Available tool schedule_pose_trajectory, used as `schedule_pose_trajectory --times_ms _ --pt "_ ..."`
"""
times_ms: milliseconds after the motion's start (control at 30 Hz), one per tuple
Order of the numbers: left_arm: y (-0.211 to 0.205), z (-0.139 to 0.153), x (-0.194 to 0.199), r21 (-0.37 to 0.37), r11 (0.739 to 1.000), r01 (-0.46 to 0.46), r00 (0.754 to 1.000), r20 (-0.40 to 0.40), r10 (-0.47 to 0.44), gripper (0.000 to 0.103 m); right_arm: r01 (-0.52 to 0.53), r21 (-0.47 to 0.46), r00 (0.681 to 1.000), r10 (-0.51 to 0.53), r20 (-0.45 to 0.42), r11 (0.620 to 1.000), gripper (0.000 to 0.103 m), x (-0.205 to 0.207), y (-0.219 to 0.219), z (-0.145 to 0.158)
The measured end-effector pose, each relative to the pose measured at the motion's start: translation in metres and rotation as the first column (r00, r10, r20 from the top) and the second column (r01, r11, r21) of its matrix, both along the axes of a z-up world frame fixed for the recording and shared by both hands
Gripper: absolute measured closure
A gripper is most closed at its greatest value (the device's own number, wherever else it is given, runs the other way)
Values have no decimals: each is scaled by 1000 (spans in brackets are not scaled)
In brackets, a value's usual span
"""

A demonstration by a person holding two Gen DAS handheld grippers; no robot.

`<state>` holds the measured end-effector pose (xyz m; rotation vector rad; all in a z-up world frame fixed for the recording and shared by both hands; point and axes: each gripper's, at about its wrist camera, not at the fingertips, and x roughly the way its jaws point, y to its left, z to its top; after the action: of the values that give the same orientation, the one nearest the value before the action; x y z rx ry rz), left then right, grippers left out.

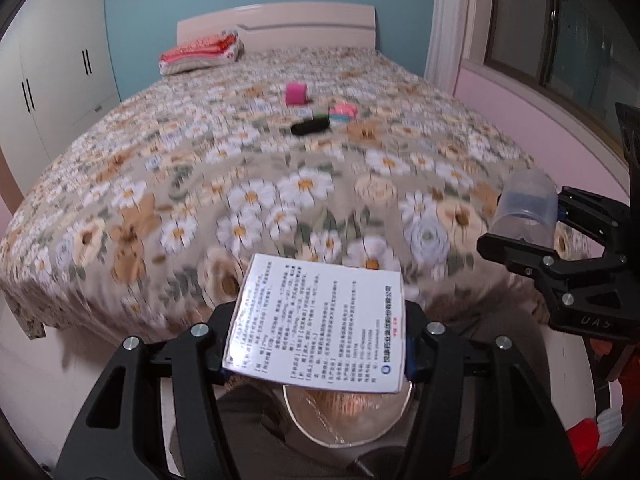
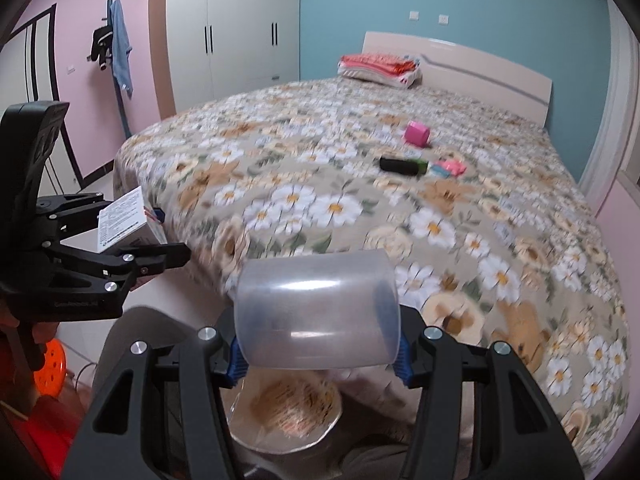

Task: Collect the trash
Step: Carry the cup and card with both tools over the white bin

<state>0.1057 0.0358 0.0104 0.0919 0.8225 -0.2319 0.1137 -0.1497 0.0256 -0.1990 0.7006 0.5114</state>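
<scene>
Left gripper (image 1: 316, 354) pinches the white printed cardboard box (image 1: 316, 320), right gripper (image 2: 318, 354) pinches the clear plastic cup (image 2: 316, 312). I'm over the round lined bin (image 2: 280, 412) beside the bed (image 2: 360, 208). Next I guess: release both.

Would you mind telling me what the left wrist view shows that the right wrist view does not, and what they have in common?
Only the left wrist view shows the window and the printed face of the white box in the left gripper. Only the right wrist view shows the blue towel hanging by the wardrobe and an orange stool on the floor. Both show the floral bed, the pink, black and small pink-and-teal items on it, the folded bedding, the clear plastic cup in the right gripper, and a lined bin below.
</scene>
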Motion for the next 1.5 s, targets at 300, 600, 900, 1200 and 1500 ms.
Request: schedule_pose_trajectory --times_ms 300,600,900,1200,1500 --pt "-4 -82 -3 23 999 31 986 -167 -27 44 -37 -64 988 27 -149 997 46 -12 13 -72" --pt "-5 -163 7 43 998 38 941 -337 -21 44 -96 -162 948 40 -316 982 46 -11 29 -155" --pt "-13 -224 26 33 999 20 890 -455 -3 44 -125 -201 889 20 -457 972 46 -2 38 -222" --pt "-17 -274 43 2 1000 -18 839 -545 16 44 -129 -213 835 -10 -551 968 46 12 44 -270" --pt "-13 -317 63 -32 997 -68 786 -618 33 44 -120 -210 776 -40 -629 970 46 33 52 -307"
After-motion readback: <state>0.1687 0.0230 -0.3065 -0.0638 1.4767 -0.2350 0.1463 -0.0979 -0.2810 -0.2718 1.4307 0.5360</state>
